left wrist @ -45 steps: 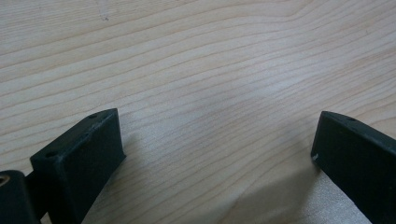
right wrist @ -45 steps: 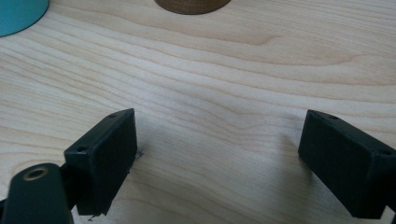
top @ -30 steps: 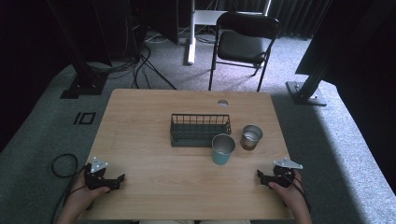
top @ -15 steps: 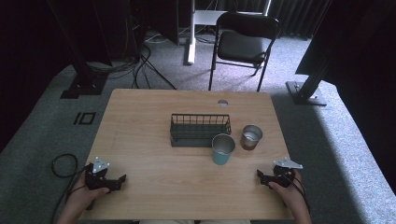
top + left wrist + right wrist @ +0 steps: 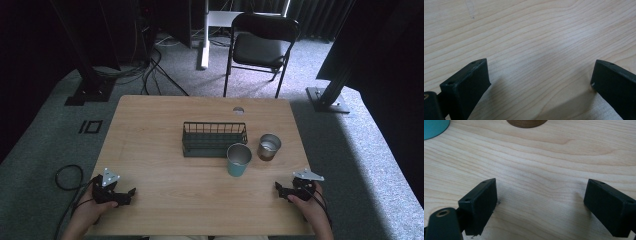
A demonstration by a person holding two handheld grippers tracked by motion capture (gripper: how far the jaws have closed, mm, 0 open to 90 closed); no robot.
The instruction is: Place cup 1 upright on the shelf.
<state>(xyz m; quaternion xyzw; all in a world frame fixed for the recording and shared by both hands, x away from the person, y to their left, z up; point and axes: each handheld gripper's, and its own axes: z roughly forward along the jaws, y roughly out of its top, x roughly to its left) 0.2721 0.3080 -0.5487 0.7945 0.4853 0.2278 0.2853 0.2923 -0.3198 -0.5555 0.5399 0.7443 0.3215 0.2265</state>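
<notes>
The high view looks forward and down from above the person's side, far enough back to take in the whole wooden table (image 5: 165,150), the floor around it and a folding chair (image 5: 260,47) beyond. The left gripper view sits very close over the tabletop (image 5: 536,37), looking along its own spread jaws at bare wood grain. The right gripper view, equally low and close, faces the teal cup (image 5: 434,127) and brown cup (image 5: 526,122), which the high view shares near the table's middle.

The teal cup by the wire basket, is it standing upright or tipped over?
Upright: the teal cup stands on its base, open rim facing up.
</notes>
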